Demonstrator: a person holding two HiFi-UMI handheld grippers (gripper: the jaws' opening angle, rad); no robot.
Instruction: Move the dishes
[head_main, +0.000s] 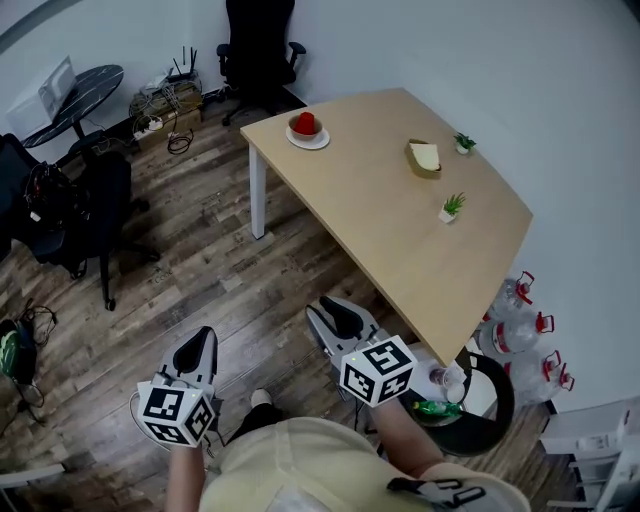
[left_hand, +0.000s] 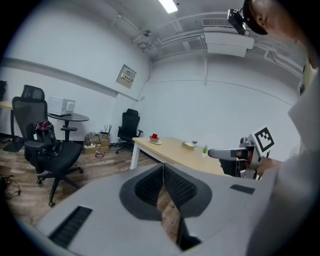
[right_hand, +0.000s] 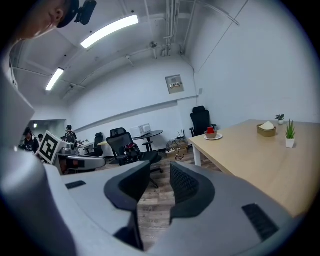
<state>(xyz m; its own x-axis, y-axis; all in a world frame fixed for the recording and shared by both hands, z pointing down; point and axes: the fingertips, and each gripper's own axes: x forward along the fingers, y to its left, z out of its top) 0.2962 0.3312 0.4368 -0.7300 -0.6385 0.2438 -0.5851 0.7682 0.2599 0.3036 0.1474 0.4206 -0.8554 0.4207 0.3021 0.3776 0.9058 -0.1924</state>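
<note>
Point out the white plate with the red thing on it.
Head view: the plate sits on the table's far left corner, near the black chair, left of the basket.

Pale wood table (head_main: 400, 250), white plate (head_main: 321, 140) bearing a red item (head_main: 305, 123); green potted plants (head_main: 452, 206) in white pots; grey-brown plank floor (head_main: 200, 260); black office chair (head_main: 258, 45); grey left gripper (head_main: 205, 336) and right gripper (head_main: 330, 312), black-and-white square-marker cubes; clear water jugs (head_main: 515, 322), red handles
</note>
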